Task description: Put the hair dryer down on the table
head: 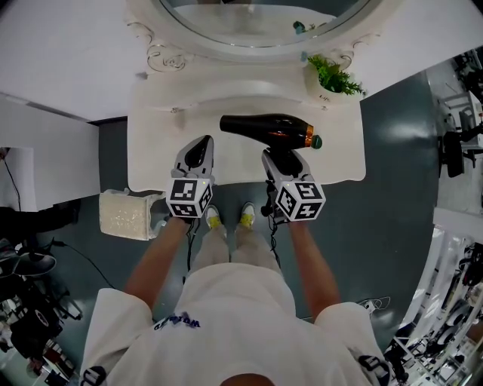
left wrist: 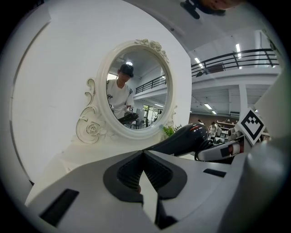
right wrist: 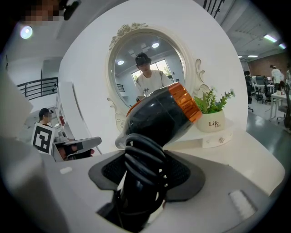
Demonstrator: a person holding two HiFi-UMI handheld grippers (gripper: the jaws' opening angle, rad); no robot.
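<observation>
A black hair dryer point(head: 270, 129) with an orange ring near its nozzle hangs sideways over the white dressing table point(head: 151, 154), nozzle to the right. My right gripper point(head: 281, 160) is shut on its handle from the near side. In the right gripper view the handle, with its cord wound round it, stands between the jaws point(right wrist: 145, 170) and the dryer body point(right wrist: 157, 116) rises above them. My left gripper point(head: 201, 147) hovers over the table's front left, shut with nothing in it. In the left gripper view its tips point(left wrist: 143, 154) meet, and the hair dryer point(left wrist: 186, 138) shows to the right.
An oval mirror point(head: 260, 22) in an ornate white frame stands at the back of the table. A small green plant in a white pot point(head: 332, 77) sits at the back right. A white bin point(head: 124, 215) stands on the floor left of the person's legs.
</observation>
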